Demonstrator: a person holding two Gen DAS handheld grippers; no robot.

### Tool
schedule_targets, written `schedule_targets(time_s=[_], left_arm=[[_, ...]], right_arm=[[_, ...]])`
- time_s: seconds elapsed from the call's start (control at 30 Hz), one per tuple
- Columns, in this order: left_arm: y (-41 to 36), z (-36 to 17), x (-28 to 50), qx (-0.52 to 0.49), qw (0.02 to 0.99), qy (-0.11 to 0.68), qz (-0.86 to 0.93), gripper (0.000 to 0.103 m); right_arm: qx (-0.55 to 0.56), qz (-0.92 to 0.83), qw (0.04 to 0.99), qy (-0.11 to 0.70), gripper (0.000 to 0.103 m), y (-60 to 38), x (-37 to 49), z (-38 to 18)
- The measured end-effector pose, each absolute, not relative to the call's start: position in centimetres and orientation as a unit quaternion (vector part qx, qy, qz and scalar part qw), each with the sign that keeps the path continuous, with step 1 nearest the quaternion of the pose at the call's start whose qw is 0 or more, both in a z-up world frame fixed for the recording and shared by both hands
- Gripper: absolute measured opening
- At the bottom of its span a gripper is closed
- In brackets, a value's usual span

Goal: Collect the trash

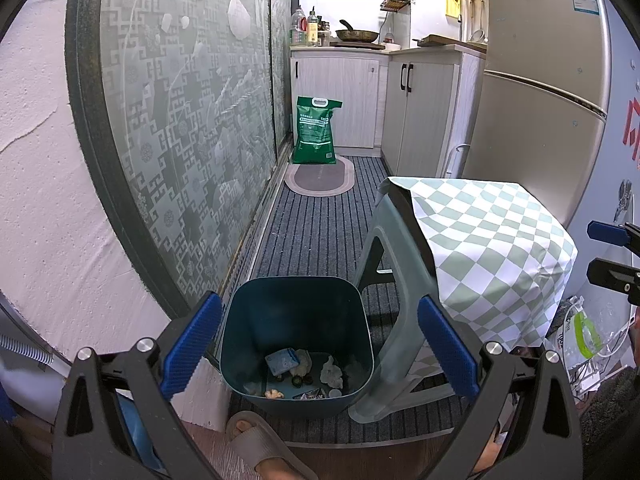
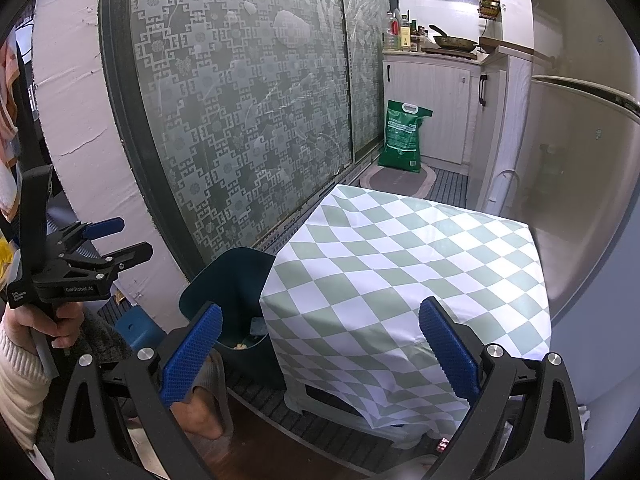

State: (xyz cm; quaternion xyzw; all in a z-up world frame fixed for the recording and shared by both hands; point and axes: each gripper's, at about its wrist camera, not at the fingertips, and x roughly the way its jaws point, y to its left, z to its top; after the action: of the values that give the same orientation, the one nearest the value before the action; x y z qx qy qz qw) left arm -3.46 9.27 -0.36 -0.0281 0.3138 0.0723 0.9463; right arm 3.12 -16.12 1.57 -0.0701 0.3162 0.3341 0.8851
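A dark teal trash bin (image 1: 297, 312) stands on the striped floor mat beside a plastic stool. Inside lie several scraps: a blue sponge-like piece (image 1: 281, 361), crumpled white tissue (image 1: 331, 370) and small bits. My left gripper (image 1: 320, 344) is open and empty, hovering above the bin's mouth. My right gripper (image 2: 320, 344) is open and empty above the stool's green-and-white checked cloth (image 2: 404, 276); no trash shows on the cloth. The bin's edge (image 2: 234, 280) shows left of the cloth in the right wrist view. The left gripper also shows there (image 2: 120, 236), the right one at the left wrist view's edge (image 1: 600, 250).
A patterned glass sliding door (image 1: 180, 128) runs along the left. A green rice bag (image 1: 315, 130) and oval mat stand by the white cabinets (image 1: 420, 112). A fridge (image 1: 544, 92) stands right. My sandalled foot (image 1: 260, 440) is just before the bin.
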Motion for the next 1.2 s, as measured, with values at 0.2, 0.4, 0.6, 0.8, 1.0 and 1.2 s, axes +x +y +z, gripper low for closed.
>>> schedule_targets(time_s=[0.2, 0.4, 0.6, 0.8, 1.0, 1.2], left_arm=[[9.31, -0.33, -3.42, -0.028, 0.946, 0.314, 0.071, 0.1], [9.25, -0.4, -3.5, -0.028, 0.946, 0.314, 0.071, 0.1], [9.25, -0.39, -3.48, -0.027, 0.946, 0.314, 0.071, 0.1], [9.25, -0.37, -3.46, -0.027, 0.946, 0.314, 0.071, 0.1], [9.26, -0.7, -3.65, -0.027, 0.945, 0.318, 0.072, 0.1], [9.25, -0.78, -3.64, -0.026, 0.945, 0.319, 0.071, 0.1]], right_arm=[[-0.071, 0.334, 0.885, 0.317, 0.1, -16.23, 3.13, 1.5], [-0.072, 0.335, 0.885, 0.317, 0.1, -16.24, 3.12, 1.49], [-0.072, 0.334, 0.885, 0.317, 0.1, -16.2, 3.11, 1.44], [-0.073, 0.334, 0.884, 0.317, 0.1, -16.12, 3.1, 1.48], [-0.074, 0.335, 0.884, 0.318, 0.1, -16.1, 3.08, 1.31], [-0.075, 0.335, 0.884, 0.318, 0.1, -16.07, 3.07, 1.33]])
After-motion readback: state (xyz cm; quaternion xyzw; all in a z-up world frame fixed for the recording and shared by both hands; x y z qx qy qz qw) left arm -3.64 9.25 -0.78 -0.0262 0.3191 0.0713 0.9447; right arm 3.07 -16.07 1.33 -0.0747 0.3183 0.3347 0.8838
